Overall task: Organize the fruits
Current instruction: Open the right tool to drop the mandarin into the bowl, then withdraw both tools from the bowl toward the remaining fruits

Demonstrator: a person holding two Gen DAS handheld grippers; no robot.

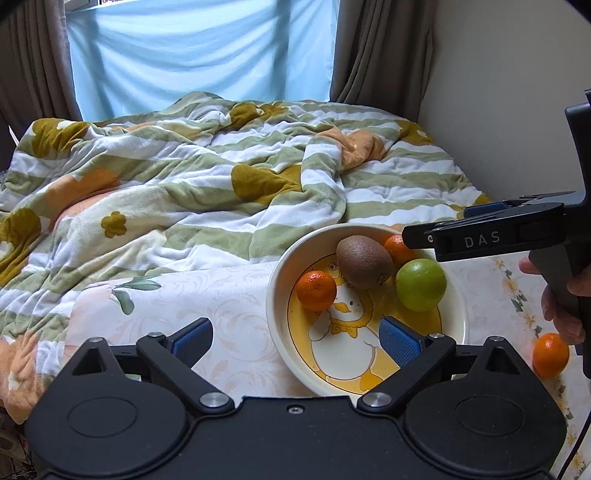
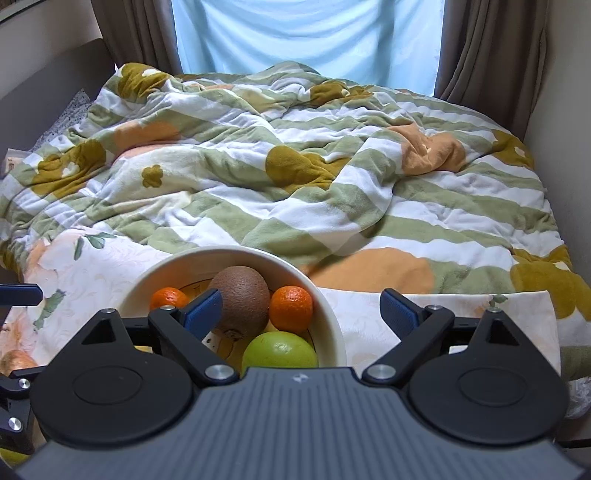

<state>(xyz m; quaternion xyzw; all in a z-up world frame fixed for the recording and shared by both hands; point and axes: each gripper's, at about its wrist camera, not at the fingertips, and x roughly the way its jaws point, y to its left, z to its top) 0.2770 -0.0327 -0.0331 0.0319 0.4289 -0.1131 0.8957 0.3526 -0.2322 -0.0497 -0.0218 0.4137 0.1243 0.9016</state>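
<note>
A home bedroom: a bed fills the middle of the frame under a rumpled green-striped flowered duvet (image 2: 295, 177), with brown curtains (image 2: 487, 48) flanking a pale blue-draped window (image 2: 306, 33) at the top centre.

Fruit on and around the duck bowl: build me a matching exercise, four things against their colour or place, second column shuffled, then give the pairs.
Column one:
1. kiwi
2. green apple
3. loose mandarin
4. left gripper

Column two:
A. open, holding nothing, at the near rim of the bowl
B. brown and fuzzy, in the middle of the bowl
C. on the tablecloth outside the bowl, by the hand holding the right gripper
D. smooth and green, inside the bowl on the right gripper's side

Pairs: 1-B, 2-D, 3-C, 4-A
</note>
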